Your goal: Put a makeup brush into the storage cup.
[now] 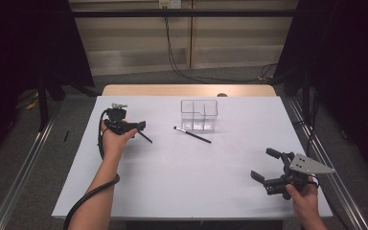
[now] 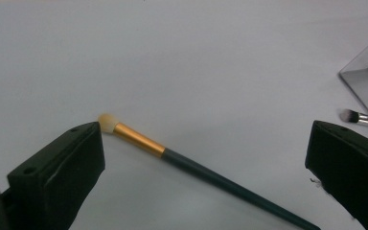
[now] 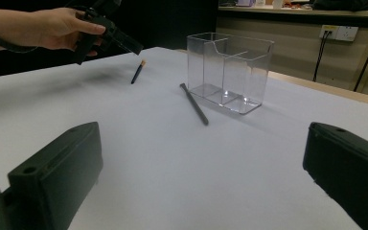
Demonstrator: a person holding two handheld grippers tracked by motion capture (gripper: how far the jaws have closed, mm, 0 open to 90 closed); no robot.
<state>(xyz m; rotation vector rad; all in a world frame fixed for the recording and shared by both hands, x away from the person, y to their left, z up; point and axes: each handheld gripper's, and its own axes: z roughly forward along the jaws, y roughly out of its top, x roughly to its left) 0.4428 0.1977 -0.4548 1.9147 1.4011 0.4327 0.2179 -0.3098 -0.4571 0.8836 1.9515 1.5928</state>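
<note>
Below the wide-open left gripper (image 2: 206,158) lies a dark-handled brush (image 2: 206,171), gold-ferruled, cream-tipped; right gripper (image 1: 267,166) gapes too.

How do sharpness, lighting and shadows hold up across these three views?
High view: even light on the white table, dark surroundings, fine detail soft. Left gripper view: gold-banded brush fairly sharp, near jaws of the left tool soft. Right gripper view: clear organizer reads well with faint glare; left tool casts a soft shadow on the table.
</note>
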